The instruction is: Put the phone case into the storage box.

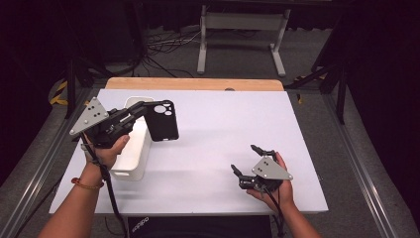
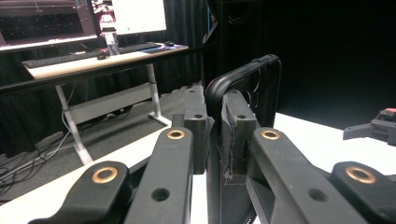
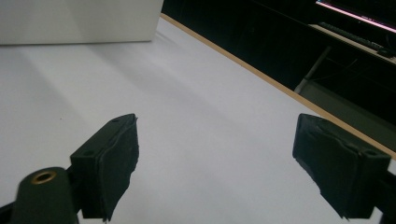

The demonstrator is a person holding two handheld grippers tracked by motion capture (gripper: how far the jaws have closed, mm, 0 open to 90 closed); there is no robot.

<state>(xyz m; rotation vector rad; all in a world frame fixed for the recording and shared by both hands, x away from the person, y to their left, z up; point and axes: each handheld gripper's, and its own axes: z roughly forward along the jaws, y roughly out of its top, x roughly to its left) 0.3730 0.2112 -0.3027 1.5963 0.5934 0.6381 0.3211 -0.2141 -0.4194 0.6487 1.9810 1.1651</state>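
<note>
Phone case, black, pinched by one edge in the left gripper and held in the air just beside the white bin: the pick-up looks done, the set-down remains. Right gripper rests on the white table, jaws spread, holding nothing. Count: one case, one bin, two grippers
</note>
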